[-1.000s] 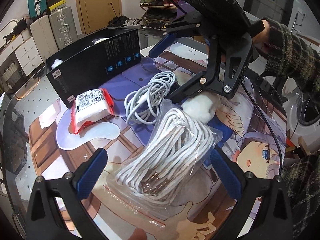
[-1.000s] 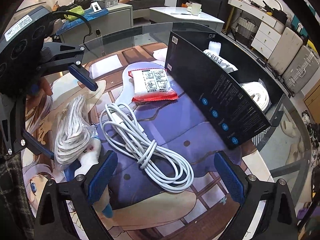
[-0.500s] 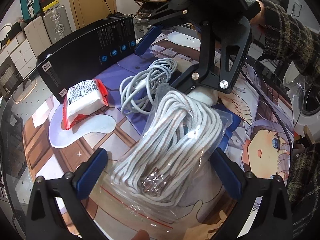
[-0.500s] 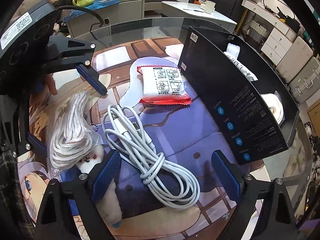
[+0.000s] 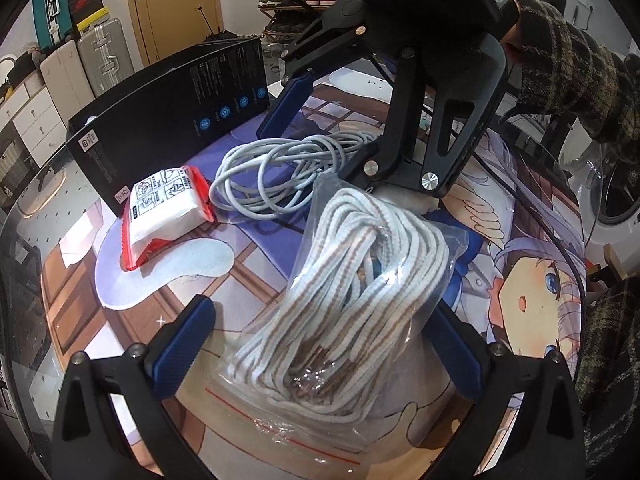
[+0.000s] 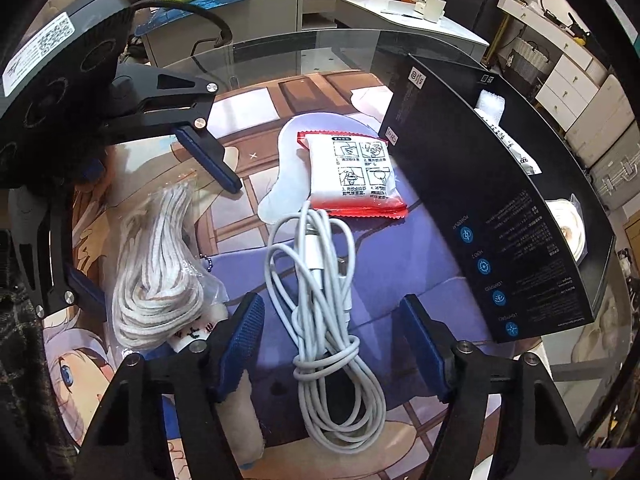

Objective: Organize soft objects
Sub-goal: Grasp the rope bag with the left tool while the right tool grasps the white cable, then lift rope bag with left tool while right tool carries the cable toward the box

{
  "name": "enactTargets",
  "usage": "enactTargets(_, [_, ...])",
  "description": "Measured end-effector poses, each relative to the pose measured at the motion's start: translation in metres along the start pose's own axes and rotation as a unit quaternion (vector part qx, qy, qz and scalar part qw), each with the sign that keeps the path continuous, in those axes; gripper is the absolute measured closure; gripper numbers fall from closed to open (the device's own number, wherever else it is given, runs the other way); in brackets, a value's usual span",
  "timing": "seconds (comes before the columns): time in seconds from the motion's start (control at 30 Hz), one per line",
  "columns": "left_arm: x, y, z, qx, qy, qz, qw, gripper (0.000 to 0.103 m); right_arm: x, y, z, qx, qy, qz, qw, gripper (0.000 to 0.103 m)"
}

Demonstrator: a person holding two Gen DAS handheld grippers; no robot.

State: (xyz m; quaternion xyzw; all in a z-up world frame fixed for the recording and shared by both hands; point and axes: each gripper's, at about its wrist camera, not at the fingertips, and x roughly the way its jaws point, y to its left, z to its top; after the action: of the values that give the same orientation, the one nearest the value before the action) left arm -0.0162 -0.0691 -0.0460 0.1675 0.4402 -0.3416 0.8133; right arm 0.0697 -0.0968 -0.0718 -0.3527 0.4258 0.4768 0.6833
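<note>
A clear bag of white rope lies on the printed mat between the open fingers of my left gripper; it also shows in the right wrist view. A coiled white cable lies between the open fingers of my right gripper; it also shows in the left wrist view. A red and white packet lies by the black box; the packet also shows in the left wrist view. Neither gripper holds anything.
The black box stands open at the mat's far side with white items inside. A small plush piece lies under my right gripper's left finger. The glass table edge curves behind. Suitcases and drawers stand beyond.
Both grippers have moved forward and down. The rope bag now sits deeper between the left fingers, and the cable now sits between the right fingers, which have narrowed.
</note>
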Motion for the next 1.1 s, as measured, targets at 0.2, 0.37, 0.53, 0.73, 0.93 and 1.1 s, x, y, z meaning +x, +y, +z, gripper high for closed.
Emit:
enactTargets(0.2, [-0.005, 0.000, -0.002, 0.001, -0.014, 0.002, 0.9999, 0.017, -0.006, 0.010, -0.003, 0.009, 0.005, 0.015, 1.000, 0.057])
enactTargets(0.37, [-0.012, -0.004, -0.006, 0.006, -0.017, -0.001, 0.9998, 0.035, -0.004, 0.007, -0.002, 0.043, 0.011, 0.025, 0.999, 0.061])
enactTargets(0.53, [-0.016, -0.011, -0.009, -0.002, -0.022, 0.008, 0.9997, 0.044, -0.006, 0.005, -0.002, 0.062, 0.016, 0.011, 0.998, 0.061])
enactTargets(0.73, [-0.020, -0.023, -0.011, -0.005, -0.021, 0.015, 0.9996, 0.063, -0.010, 0.018, -0.005, 0.073, 0.012, -0.009, 0.997, 0.074])
enactTargets(0.93, [-0.024, -0.031, -0.014, -0.023, -0.023, 0.018, 0.9993, 0.066, -0.012, 0.013, -0.007, 0.112, 0.014, -0.013, 0.994, 0.075])
enactTargets(1.1, [-0.030, -0.032, -0.015, -0.039, -0.028, 0.028, 0.9985, 0.066, -0.022, 0.004, -0.012, 0.144, 0.006, -0.029, 0.989, 0.075])
